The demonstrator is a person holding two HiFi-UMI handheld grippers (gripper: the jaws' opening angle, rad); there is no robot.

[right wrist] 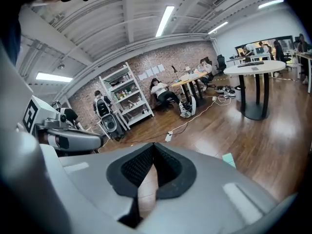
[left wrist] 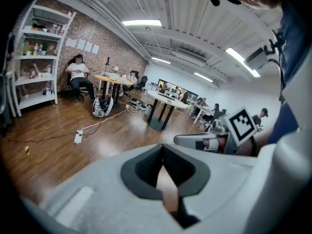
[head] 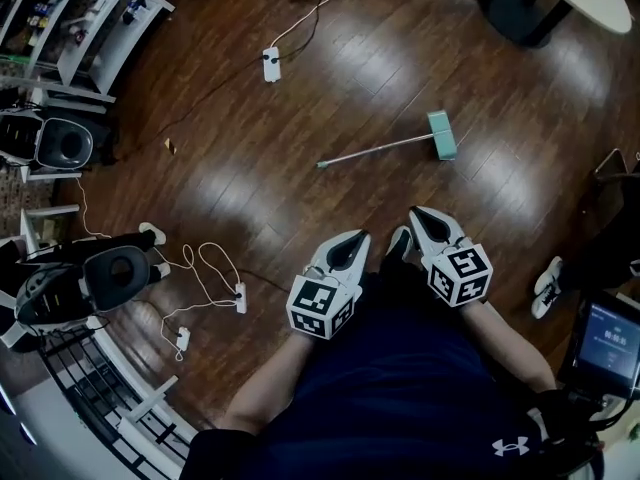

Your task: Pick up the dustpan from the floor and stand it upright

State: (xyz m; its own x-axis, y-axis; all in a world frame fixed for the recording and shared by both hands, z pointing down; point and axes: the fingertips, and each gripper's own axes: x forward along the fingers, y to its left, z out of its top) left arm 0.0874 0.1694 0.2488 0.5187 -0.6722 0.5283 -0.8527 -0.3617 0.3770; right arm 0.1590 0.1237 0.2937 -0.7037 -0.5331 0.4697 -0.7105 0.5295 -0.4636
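The dustpan [head: 441, 134] lies flat on the wooden floor, a teal pan with a long thin handle [head: 375, 150] running out to the left. Both grippers hang close to my body, well short of it and touching nothing. My left gripper [head: 356, 237] is shut with its tips meeting and nothing between them; in its own view the left gripper [left wrist: 162, 146] aims over bare floor. My right gripper [head: 416, 212] is shut and empty as well. In its own view the right gripper [right wrist: 154, 144] has a teal corner of the dustpan [right wrist: 228, 160] showing just past its right jaw.
A white power strip [head: 271, 64] with its cable lies on the floor beyond the dustpan. Dark machines [head: 115, 273] and loose cables [head: 212, 286] stand at the left, shelves [head: 90, 18] at the far left. A round table's base [head: 520, 13] is at the top right.
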